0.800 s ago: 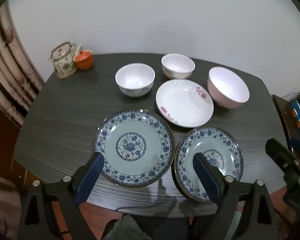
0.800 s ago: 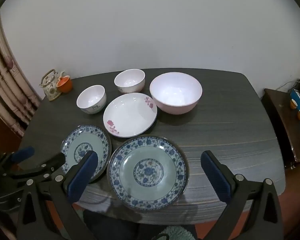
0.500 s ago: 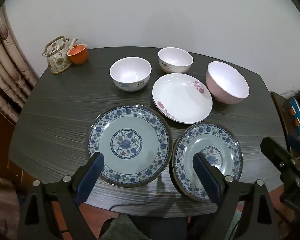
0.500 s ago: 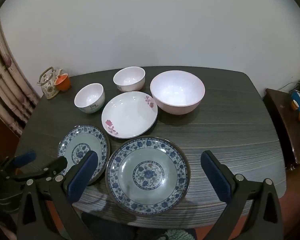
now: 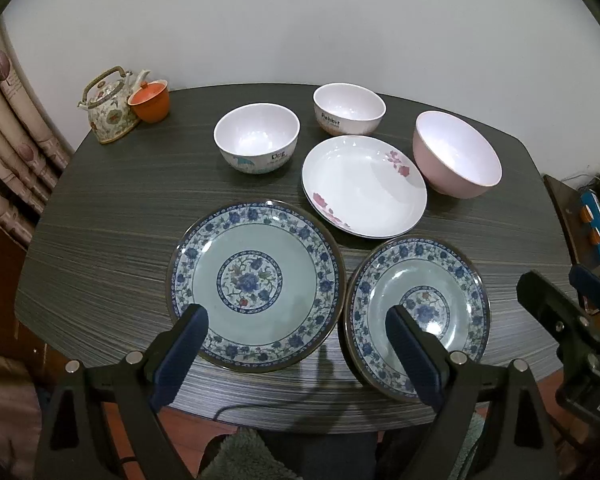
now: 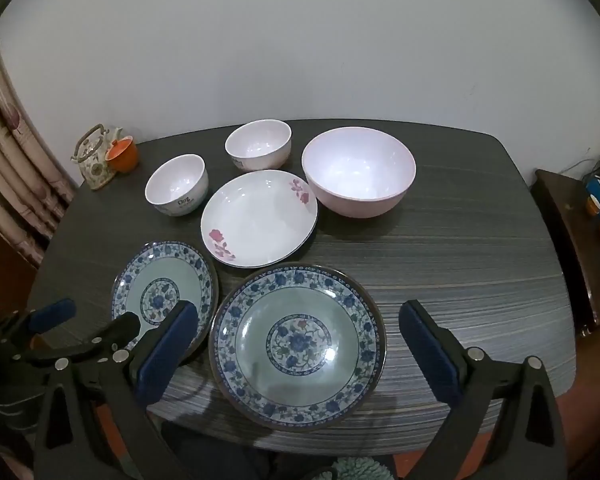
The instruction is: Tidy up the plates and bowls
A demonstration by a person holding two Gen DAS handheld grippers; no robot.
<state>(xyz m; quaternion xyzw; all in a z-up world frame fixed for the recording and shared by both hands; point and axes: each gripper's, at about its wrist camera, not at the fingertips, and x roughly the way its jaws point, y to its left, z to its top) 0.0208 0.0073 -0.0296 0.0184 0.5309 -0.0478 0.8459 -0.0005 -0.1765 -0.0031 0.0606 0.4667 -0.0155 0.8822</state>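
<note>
On the dark table point(image 5: 112, 216) lie two blue-patterned plates: one point(image 5: 256, 284) in front of my left gripper point(image 5: 296, 352), the other point(image 6: 298, 344) in front of my right gripper point(image 6: 300, 352). Behind them sit a white plate with pink flowers point(image 5: 364, 186), a big pink bowl point(image 5: 456, 154) and two small white bowls, one on the left point(image 5: 257, 137) and one behind it point(image 5: 349, 108). Both grippers are open and empty, hovering above the near table edge.
A floral teapot point(image 5: 110, 108) and an orange cup point(image 5: 150, 100) stand at the far left corner. A curtain point(image 5: 8, 128) hangs at left. A dark side stand point(image 6: 572, 240) is at right. A white wall backs the table.
Both grippers have pulled back and tilted a little, so the dishes sit slightly farther and lower in view. No dish has moved.
</note>
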